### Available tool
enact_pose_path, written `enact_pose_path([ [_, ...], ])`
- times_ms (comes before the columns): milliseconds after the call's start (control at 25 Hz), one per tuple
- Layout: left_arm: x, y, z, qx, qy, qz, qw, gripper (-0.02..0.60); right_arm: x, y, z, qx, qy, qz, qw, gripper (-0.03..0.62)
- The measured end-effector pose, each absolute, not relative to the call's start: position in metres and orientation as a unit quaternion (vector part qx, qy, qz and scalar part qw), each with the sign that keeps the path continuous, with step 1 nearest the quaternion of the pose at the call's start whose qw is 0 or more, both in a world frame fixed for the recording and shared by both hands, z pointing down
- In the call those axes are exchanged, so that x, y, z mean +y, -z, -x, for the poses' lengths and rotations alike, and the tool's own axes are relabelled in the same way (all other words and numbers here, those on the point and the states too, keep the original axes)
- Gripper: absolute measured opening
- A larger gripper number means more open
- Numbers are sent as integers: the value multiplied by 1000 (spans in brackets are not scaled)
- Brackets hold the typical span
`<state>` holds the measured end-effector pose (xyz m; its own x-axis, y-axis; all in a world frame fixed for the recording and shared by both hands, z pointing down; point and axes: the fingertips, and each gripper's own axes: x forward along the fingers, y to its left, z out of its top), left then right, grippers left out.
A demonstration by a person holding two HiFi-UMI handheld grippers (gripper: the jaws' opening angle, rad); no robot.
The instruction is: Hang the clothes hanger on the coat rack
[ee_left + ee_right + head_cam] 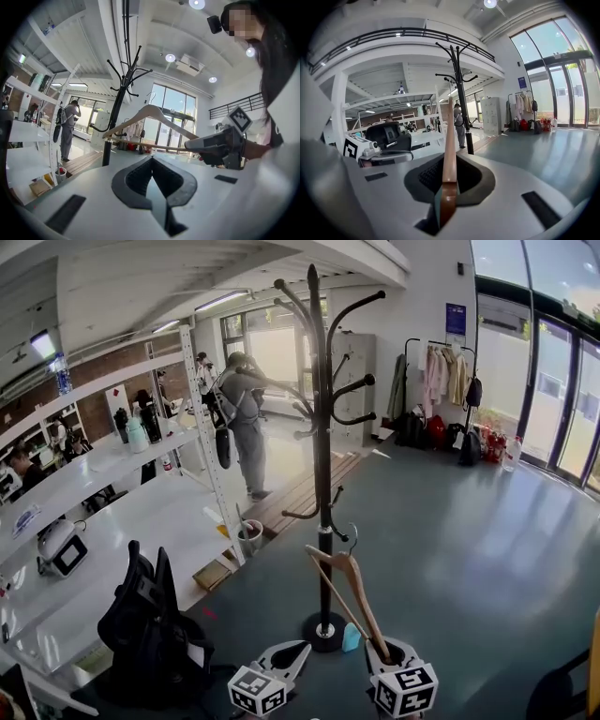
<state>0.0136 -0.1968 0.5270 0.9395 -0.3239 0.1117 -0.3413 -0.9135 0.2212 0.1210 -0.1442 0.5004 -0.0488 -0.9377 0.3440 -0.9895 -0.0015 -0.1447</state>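
A tall black coat rack (322, 474) with curved hooks stands on the grey floor ahead of me. It also shows as the coat rack (119, 93) in the left gripper view and as the coat rack (459, 84) in the right gripper view. My right gripper (389, 652) is shut on one arm end of a wooden hanger (347, 592). The hanger's metal hook points up beside the pole, below the rack's hooks. That hanger (448, 154) runs edge-on between the right gripper (450, 157) pads. My left gripper (286, 657) is just left of it, shut and holding nothing. Its own view shows the left gripper (151, 159) below the hanger (150, 112).
White shelving (211, 446) runs along the left, with a black chair (150, 624) before it. A person (246, 418) stands beyond the shelving. A small bucket (250, 535) and a wooden platform (300, 488) lie near the rack. A garment rail (445, 371) stands by the windows.
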Motion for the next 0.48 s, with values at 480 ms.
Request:
enact_pose_path([
  [480,-259,-539,-26,-176,-36,-974,137,0,-228,-450,-147,-722,-125,-677,62,46],
])
